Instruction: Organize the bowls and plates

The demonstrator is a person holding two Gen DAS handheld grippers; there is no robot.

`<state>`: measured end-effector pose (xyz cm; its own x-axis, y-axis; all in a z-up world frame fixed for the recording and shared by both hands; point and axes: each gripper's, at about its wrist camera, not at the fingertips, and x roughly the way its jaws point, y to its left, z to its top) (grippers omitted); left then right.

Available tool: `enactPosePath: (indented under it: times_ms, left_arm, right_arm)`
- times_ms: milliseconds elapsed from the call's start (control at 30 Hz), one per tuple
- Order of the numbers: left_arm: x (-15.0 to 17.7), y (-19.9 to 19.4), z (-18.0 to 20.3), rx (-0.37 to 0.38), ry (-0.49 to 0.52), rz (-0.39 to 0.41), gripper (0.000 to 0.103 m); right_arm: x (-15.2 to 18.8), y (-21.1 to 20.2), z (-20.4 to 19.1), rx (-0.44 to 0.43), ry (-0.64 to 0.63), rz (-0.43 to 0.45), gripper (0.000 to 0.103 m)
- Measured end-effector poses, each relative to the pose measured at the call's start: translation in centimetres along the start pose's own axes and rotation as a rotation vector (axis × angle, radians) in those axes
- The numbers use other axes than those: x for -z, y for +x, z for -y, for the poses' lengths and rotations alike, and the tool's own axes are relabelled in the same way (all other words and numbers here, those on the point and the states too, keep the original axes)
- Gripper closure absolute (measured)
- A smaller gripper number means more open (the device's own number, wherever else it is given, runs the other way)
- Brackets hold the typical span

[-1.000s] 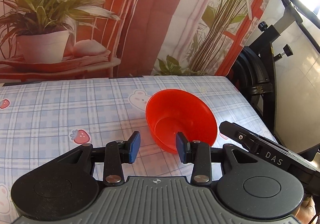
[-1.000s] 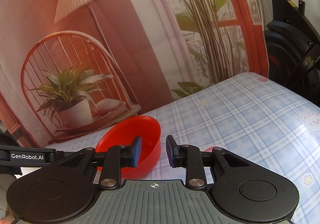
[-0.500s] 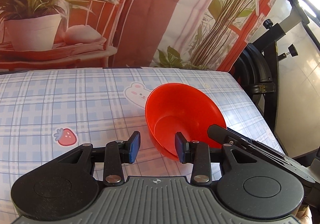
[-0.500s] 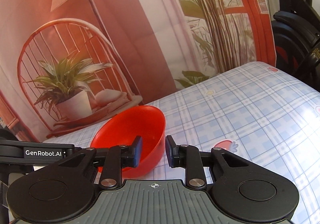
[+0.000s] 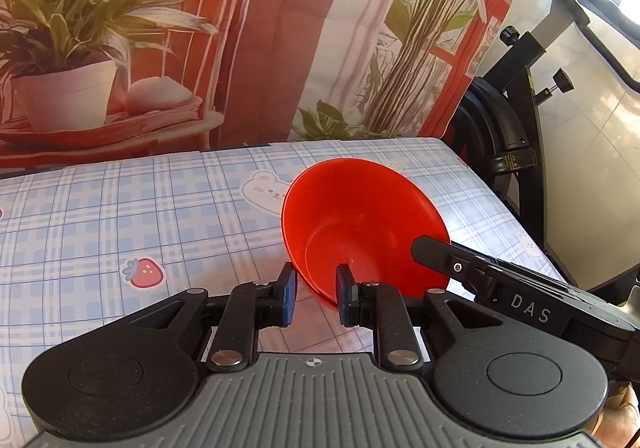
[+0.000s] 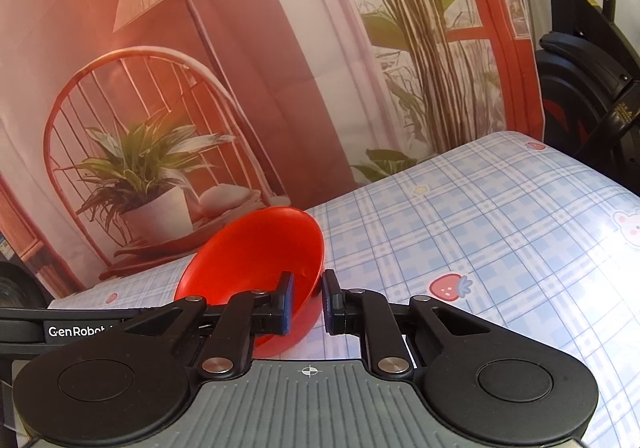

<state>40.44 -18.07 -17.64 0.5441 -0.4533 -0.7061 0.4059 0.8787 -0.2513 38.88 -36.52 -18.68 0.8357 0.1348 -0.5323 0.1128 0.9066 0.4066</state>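
A red bowl (image 5: 360,224) is tilted above the checked tablecloth, its opening facing up and left. Both grippers straddle its rim. My left gripper (image 5: 314,296) has its jaws on either side of the bowl's near rim, with the right pad inside the bowl. My right gripper (image 6: 307,302) has its left pad inside the bowl (image 6: 256,252) and its right pad outside, close on the wall. The right gripper's body (image 5: 520,300) shows at the bowl's right side in the left wrist view.
The table (image 6: 500,232) has a blue checked cloth with strawberry and bear prints. A printed backdrop of a plant and chair hangs behind it. A black exercise bike (image 5: 516,119) stands off the table's right end.
The left gripper's jaws have narrowed and now straddle the bowl's rim. The right gripper's jaws have closed further on the bowl's wall. The bowl is tilted more.
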Motion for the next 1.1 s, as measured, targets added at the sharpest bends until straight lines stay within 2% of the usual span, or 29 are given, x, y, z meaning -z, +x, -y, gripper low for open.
enactPosePath:
  times_ms: [667, 1100]
  left_arm:
    - [4.1, -11.1, 2.4, 0.015, 0.017, 0.096, 0.081]
    - [7.4, -15.6, 2.3, 0.034, 0.015, 0.108, 0.081]
  right_arm:
    - [2.2, -11.7, -5.0, -0.021, 0.016, 0.054, 0.088]
    - [5.4, -17.0, -7.1, -0.024, 0.033, 0.064, 0.089]
